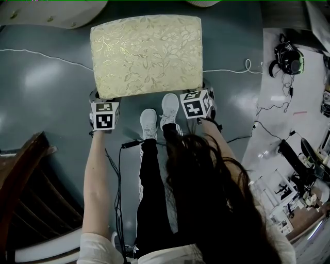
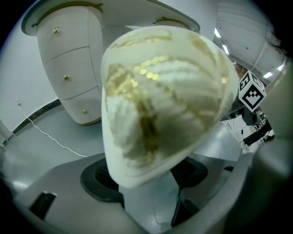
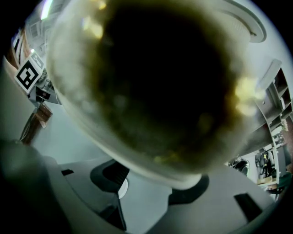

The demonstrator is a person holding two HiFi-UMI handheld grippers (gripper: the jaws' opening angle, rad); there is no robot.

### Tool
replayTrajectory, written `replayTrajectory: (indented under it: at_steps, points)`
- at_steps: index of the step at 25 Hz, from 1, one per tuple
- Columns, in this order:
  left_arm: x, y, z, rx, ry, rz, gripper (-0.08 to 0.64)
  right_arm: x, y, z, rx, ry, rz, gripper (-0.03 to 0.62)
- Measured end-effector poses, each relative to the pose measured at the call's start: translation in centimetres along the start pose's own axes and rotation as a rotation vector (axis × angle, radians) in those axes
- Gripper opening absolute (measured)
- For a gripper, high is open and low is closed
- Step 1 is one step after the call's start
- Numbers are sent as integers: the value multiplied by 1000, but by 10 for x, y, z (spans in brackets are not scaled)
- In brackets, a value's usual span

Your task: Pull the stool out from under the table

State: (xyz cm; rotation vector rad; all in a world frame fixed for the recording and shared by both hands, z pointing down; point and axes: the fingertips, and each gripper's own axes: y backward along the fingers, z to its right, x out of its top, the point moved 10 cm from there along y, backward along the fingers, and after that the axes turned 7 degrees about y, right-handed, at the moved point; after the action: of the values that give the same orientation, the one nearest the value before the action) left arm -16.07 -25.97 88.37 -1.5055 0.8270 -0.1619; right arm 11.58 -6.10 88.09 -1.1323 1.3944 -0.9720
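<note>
The stool [image 1: 147,54], a rectangular seat in cream fabric with a gold flower pattern, stands on the grey floor just in front of my feet. The white table [image 1: 51,13] shows beyond its far edge. My left gripper [image 1: 105,103] grips the seat's near left corner and my right gripper [image 1: 198,98] the near right corner. In the left gripper view the cushion corner [image 2: 160,91] fills the gap of the left gripper [image 2: 146,176], against both dark pads. In the right gripper view the stool corner [image 3: 160,82] lies dark and close within the right gripper [image 3: 160,183].
The person's white shoes [image 1: 157,121] stand right behind the stool. A dark wooden chair [image 1: 26,196] is at the lower left. A thin white cable [image 1: 41,54] runs across the floor. A white bench [image 1: 273,129] with a headset [image 1: 287,58] and tools lines the right side.
</note>
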Motion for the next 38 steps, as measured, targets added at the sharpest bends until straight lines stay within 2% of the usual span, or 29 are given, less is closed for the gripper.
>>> replayTrajectory:
  at_steps: [5, 8, 14, 19, 23, 26, 28, 31, 34, 38]
  points:
    - [1, 0, 1, -1, 4, -6, 334, -1, 0, 0, 1, 2, -1, 270]
    - [2, -1, 0, -9, 32, -5, 336, -1, 0, 1, 6, -8, 8, 272]
    - [2, 7, 3, -8, 84, 6, 336, -1, 10, -1, 23, -139, 39, 291]
    - [6, 17, 11, -6, 138, -11, 337, -2, 27, -3, 40, -109, 4, 299]
    - [13, 27, 17, -8, 127, -1, 337, -1, 46, 2, 25, -83, -2, 299]
    - [10, 48, 23, -3, 87, -17, 337, -1, 80, -1, 2, -69, -2, 299]
    - [15, 76, 26, 3, 112, -11, 337, 5, 113, -2, -11, -82, 8, 299]
    - [48, 123, 28, 6, 169, 62, 336, 27, 165, 4, -37, -98, 37, 299]
    - [83, 171, 37, -9, 187, 122, 336, 47, 221, 12, -57, -105, 64, 299]
    - [129, 237, 40, -16, 111, 155, 336, 79, 299, 17, -89, -133, 98, 299]
